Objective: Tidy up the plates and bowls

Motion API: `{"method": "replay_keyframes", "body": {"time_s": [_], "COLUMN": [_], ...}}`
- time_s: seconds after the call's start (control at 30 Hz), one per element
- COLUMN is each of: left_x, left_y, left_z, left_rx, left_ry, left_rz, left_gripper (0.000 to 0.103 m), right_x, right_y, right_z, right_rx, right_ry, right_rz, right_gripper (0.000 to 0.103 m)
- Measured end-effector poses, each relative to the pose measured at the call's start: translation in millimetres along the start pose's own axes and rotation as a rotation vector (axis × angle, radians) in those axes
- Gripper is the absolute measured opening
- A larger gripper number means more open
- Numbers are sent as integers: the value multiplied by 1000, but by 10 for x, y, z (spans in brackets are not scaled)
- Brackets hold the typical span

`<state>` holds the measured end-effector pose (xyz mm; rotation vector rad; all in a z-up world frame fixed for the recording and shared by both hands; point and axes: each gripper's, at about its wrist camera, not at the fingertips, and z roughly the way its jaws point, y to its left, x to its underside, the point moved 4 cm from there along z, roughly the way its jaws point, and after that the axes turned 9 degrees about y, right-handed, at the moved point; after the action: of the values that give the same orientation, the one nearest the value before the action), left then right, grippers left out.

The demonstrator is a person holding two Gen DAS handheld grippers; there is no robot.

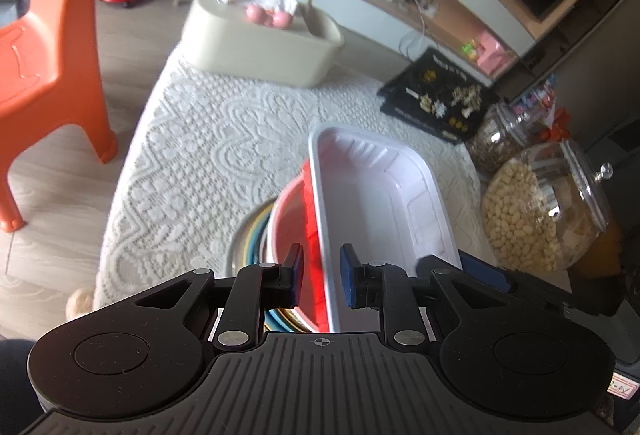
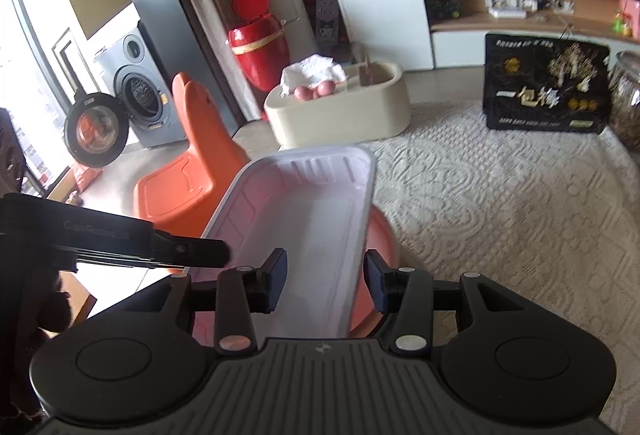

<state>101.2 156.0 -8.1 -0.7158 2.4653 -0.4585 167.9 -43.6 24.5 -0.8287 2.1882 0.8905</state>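
Note:
A white rectangular tray [image 1: 380, 203] with a red outside lies tilted in a red bowl [image 1: 290, 219], which rests on a stack of plates [image 1: 250, 235] with coloured rims. My left gripper [image 1: 322, 275] is shut on the tray's near left wall, one pad on each side. In the right wrist view the same tray [image 2: 304, 219] fills the middle. My right gripper [image 2: 326, 279] straddles its right rim and stands open: the right pad is at the rim, the left pad hangs inside the tray. The left gripper's arm [image 2: 120, 239] reaches in from the left.
The dishes sit on a white lace tablecloth [image 1: 208, 155]. A beige tissue box [image 1: 260, 43] stands at the far end. A black packet [image 1: 436, 95] and two glass jars [image 1: 548, 211] stand to the right. An orange chair [image 1: 52, 47] is beside the table on the left.

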Motion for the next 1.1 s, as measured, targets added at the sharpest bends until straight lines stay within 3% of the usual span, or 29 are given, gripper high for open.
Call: {"method": "replay_keyframes", "body": {"time_s": [0.2, 0.27, 0.4, 0.5, 0.67, 0.87, 1.0, 1.1], "left_x": [242, 464, 1126, 1630, 1895, 1991, 2010, 2002], "left_y": [-37, -135, -374, -511, -519, -487, -496, -535], "left_z": [-382, -501, -522, -371, -197, -103, -143, -201], "left_rx": [-38, -69, -126, -158, -169, -197, -239, -218], "left_ry": [-193, -272, -319, -255, -170, -110, -126, -146], "left_rz": [31, 88, 225, 311, 258, 219, 222, 230], "left_gripper": [22, 22, 21, 18, 17, 12, 12, 12], "right_x": [145, 252, 622, 1030, 1495, 1583, 1582, 1580], "right_y": [-106, -121, -107, -82, 49, 78, 56, 90], "right_z": [-310, -449, -646, -611, -501, -460, -492, -513], "right_rx": [9, 6, 15, 35, 77, 116, 113, 99], "right_ry": [-77, -100, -105, -29, 66, 92, 88, 81], "right_rz": [51, 62, 68, 78, 31, 25, 35, 25], "right_gripper": [50, 54, 63, 65, 65, 65, 65, 65]}}
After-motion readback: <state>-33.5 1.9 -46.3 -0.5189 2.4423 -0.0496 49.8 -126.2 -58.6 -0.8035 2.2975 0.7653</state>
